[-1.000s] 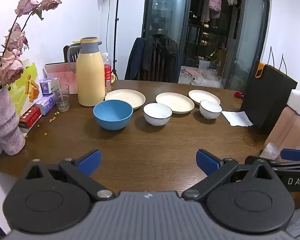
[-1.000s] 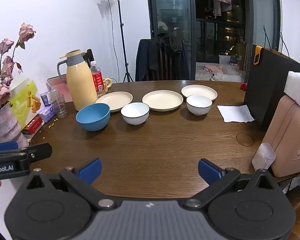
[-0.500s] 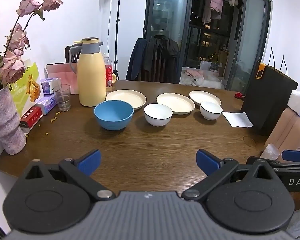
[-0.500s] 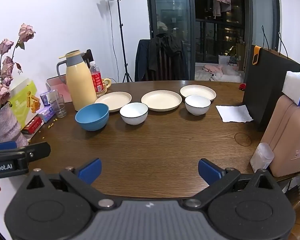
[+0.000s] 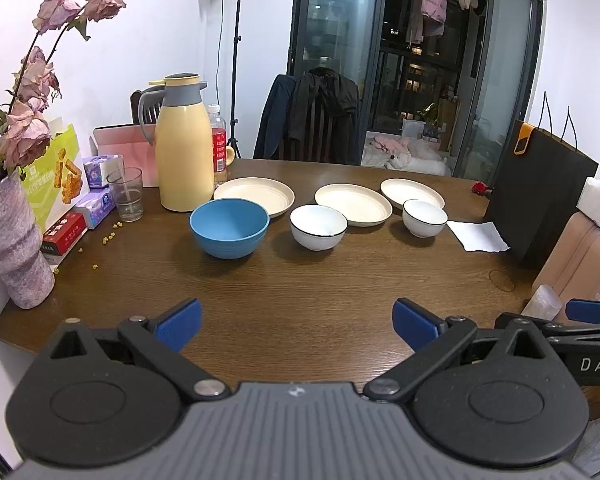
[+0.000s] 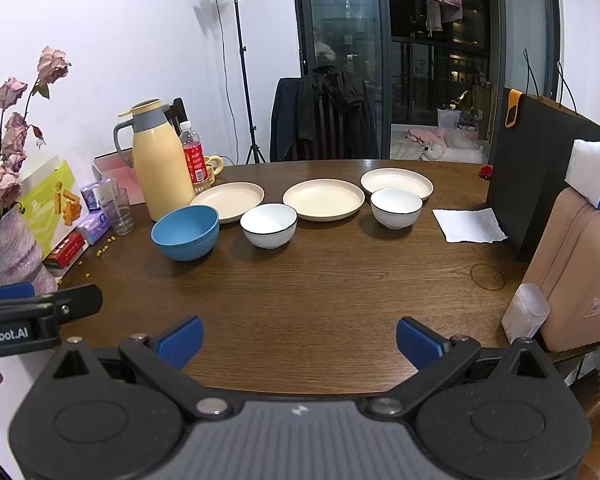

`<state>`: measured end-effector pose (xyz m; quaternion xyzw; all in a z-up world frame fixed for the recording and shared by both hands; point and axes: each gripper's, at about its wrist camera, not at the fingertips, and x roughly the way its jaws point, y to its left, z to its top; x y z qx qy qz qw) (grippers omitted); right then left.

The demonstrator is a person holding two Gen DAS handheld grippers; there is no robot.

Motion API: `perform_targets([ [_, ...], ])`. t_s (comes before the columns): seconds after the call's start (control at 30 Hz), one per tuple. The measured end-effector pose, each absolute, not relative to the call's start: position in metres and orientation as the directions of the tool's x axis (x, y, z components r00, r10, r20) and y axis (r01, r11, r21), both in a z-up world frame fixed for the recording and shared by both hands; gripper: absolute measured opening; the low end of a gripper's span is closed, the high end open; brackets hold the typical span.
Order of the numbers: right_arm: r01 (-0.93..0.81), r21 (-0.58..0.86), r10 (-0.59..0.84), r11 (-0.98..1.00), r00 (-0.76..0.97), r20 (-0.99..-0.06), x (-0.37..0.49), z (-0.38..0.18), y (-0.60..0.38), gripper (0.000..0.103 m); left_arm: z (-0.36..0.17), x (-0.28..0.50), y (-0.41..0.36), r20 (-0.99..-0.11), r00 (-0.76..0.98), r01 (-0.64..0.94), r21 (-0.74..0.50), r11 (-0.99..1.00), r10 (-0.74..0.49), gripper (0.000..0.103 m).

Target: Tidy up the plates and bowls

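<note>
— Both sets of jaws are held wide apart with nothing between them: the left gripper (image 5: 296, 322) and the right gripper (image 6: 299, 338) are poised over the near edge of the table (image 6: 320, 292), well short of the crockery.

— Where is the crockery placed, taking the yellow thermos jug (image 5: 183, 142) as the mark?

— Three cream plates are laid in a row running rightward from its base: the first plate (image 5: 254, 195) just beside it, the second plate (image 5: 353, 203) further along, the third plate (image 5: 412, 192) furthest. In front of that row the bowls are set: the blue bowl (image 5: 229, 232) just forward and right of the jug, the middle white bowl (image 5: 318, 226) beyond it, the far white bowl (image 5: 425, 217) last, close against the third plate. Nothing is stacked.

— So which step is judged to be in hand?

— The opening one, it seems; no dish is gripped or touched yet, and the whole sort is left to be done.

— What is called for next?

— A reach across the bare wood is needed. A plate rim would probably be pinched from the side, thin and low as it is, then lifted clear of the neighbouring bowl before being laid on another plate. The two white bowls look alike and could likely be nested; whether the blue one would fit them cannot be told.
</note>
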<state>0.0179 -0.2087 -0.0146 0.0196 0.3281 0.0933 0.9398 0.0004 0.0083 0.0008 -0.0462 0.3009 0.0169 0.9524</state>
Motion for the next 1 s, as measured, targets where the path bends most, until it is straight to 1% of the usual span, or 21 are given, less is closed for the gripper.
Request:
perform_targets([
  [1.0,-0.173,0.108,0.202,0.979,0.757,-0.621,0.0208,-0.0184,-0.2068,0.103,-0.0039,0.002,0.0064,-0.583,0.812,-0.068,-0.066,0.995,0.017,0.103],
])
